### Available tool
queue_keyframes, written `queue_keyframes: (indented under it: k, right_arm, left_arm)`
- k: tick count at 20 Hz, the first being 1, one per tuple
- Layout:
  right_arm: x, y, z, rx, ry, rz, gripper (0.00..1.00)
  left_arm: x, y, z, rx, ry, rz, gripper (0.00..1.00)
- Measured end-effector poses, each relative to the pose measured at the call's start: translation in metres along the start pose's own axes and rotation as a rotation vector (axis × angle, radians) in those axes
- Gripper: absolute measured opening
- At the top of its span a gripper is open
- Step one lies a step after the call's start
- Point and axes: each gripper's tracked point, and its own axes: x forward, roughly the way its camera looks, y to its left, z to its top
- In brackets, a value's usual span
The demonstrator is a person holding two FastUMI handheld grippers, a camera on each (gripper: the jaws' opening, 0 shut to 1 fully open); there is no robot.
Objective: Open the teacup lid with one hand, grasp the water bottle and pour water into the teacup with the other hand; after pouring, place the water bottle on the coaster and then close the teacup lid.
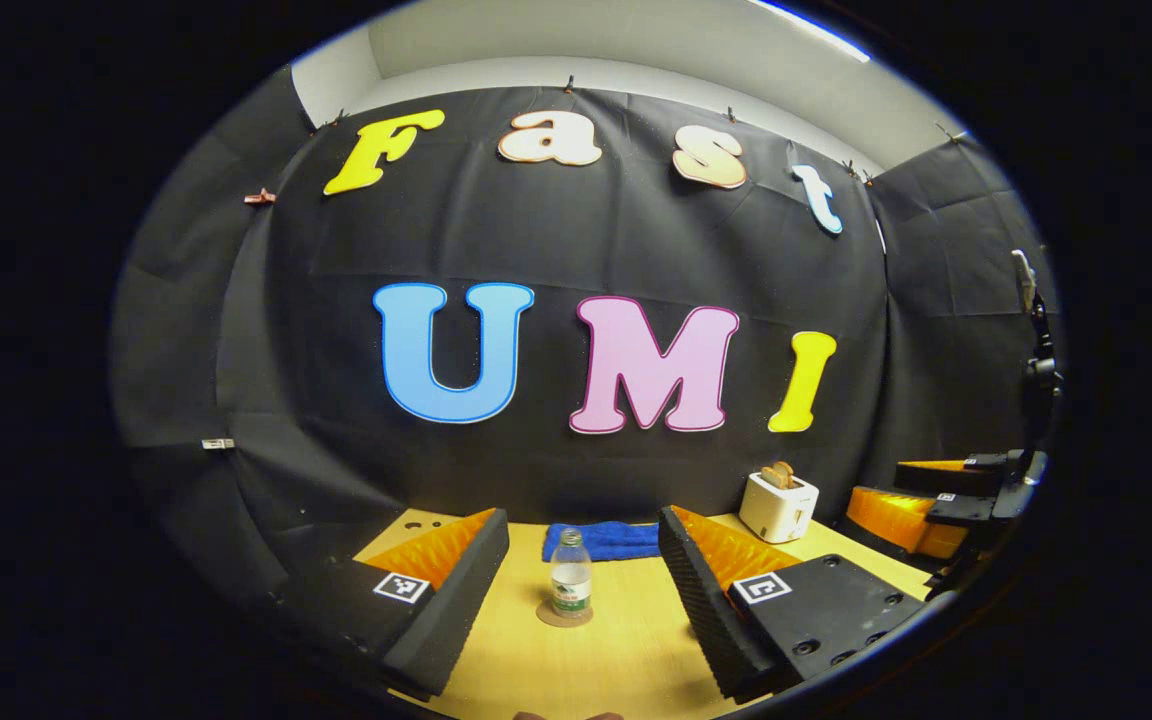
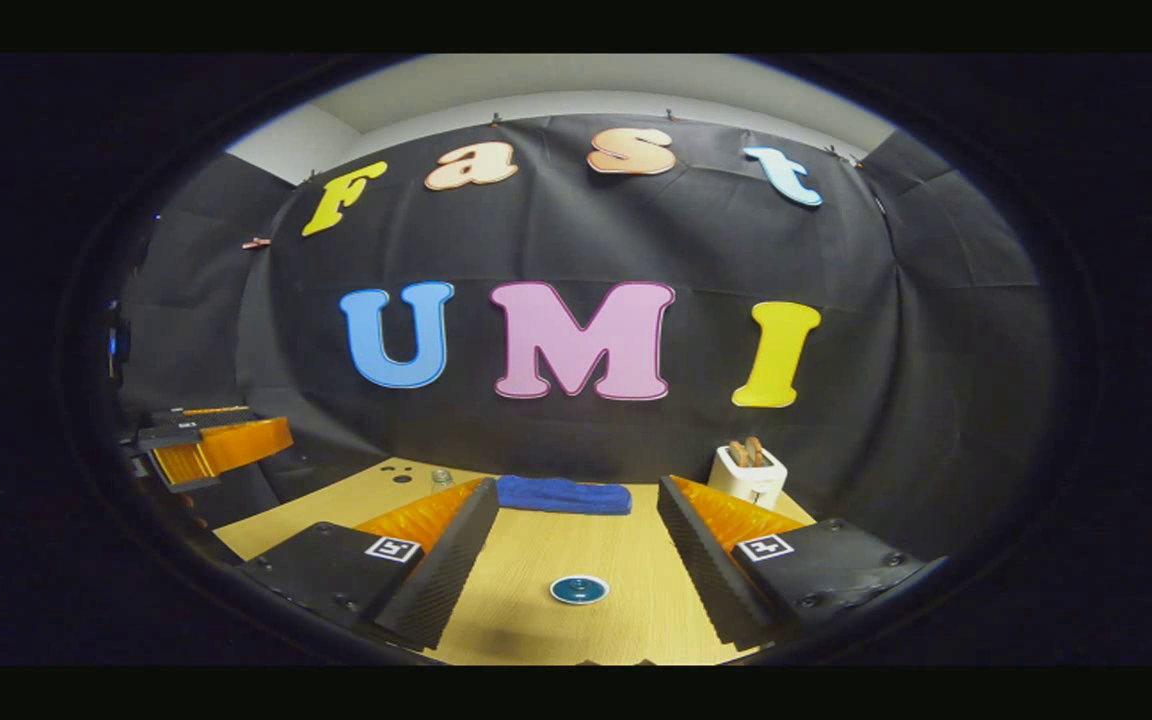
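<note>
Both grippers wide, empty, hovering above table (image 1: 626,650). Left gripper (image 1: 584,580) faces water bottle (image 1: 570,580) standing on coaster (image 1: 564,615). Right gripper (image 2: 576,560) faces teacup lid (image 2: 579,589), probably first step. Descend centred over knob, pinch gently, lift straight.

Light comes from overhead, a bright strip glaring at the ceiling's edge in the left gripper view. The wooden surface (image 1: 626,640) is evenly lit with soft, faint shadows. Both views bow hard at the rims, darkening there. The right gripper view looks slightly softer.
</note>
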Motion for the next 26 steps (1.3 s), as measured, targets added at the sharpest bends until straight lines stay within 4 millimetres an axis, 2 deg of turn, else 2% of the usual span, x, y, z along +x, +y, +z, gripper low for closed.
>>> queue_keyframes:
  k: [2,3,4,10,14,16,20,26]
  right_arm:
    - [-0.003,0.001,0.003,-0.014,-0.016,-0.010,0.99]
    - [-0.005,0.002,0.003,-0.018,-0.018,-0.012,0.98]
    - [-0.005,0.004,0.002,-0.020,-0.015,-0.015,0.99]
    - [-0.007,0.014,-0.007,-0.023,0.011,-0.008,0.98]
    - [-0.004,0.018,-0.012,-0.028,0.033,-0.013,0.96]
    - [-0.002,0.019,-0.011,-0.033,0.034,-0.012,0.99]
    - [0.002,0.018,-0.011,-0.022,0.030,-0.009,0.99]
    - [0.006,0.006,-0.010,-0.041,0.020,0.033,0.98]
  left_arm:
    - [-0.001,0.003,0.000,0.008,-0.002,0.000,0.94]
    - [-0.003,0.006,-0.002,0.018,0.002,0.007,0.98]
    - [-0.005,0.006,-0.004,0.029,0.005,0.010,0.94]
    - [-0.013,-0.005,-0.026,0.048,0.039,-0.034,0.94]
    - [-0.011,0.002,-0.033,0.050,0.051,-0.037,0.94]
    - [-0.009,0.007,-0.036,0.047,0.061,-0.029,0.94]
    - [-0.009,0.012,-0.034,0.050,0.059,-0.011,0.94]
    - [-0.006,-0.003,-0.038,0.045,0.077,0.012,0.94]
